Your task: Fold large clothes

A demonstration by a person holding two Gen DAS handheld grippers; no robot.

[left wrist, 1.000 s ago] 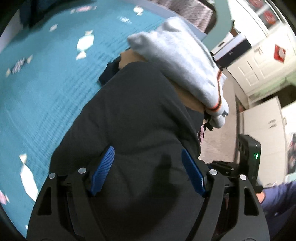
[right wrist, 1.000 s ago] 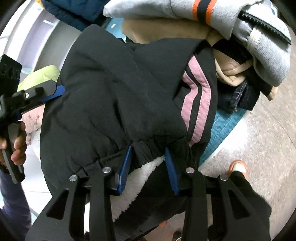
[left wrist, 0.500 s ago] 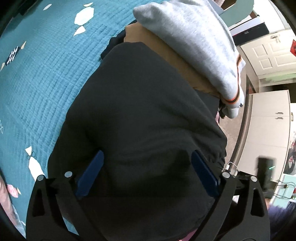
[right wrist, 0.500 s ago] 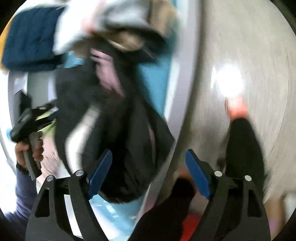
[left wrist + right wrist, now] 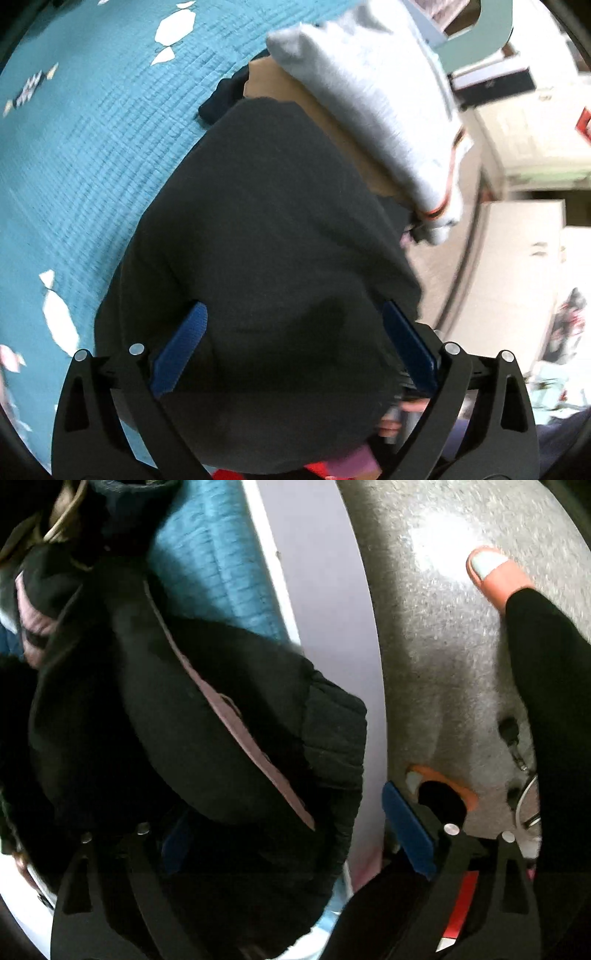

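Observation:
A folded black garment [image 5: 266,258] lies on the teal quilt [image 5: 92,147] at the bed's edge. My left gripper [image 5: 291,332] is open, its blue fingers spread on either side of the black cloth. In the right wrist view the same black garment [image 5: 207,716], with a pink stripe and a ribbed cuff, hangs over the bed edge. My right gripper [image 5: 284,830] is open; its left finger is half hidden under the cuff, its right finger [image 5: 406,830] is over the floor.
A stack of folded clothes with a grey sweatshirt [image 5: 369,103] on top lies beyond the black garment. The bed's white rail [image 5: 325,627] runs beside the grey floor [image 5: 443,646]. The person's slipper [image 5: 491,572] and dark leg [image 5: 546,686] stand to the right. White cabinets [image 5: 524,122] stand beyond the bed.
My right gripper let go of the black garment's waistband, opened wide and swung down toward the bed edge and floor. My left gripper stayed open over the garment, shifting slightly.

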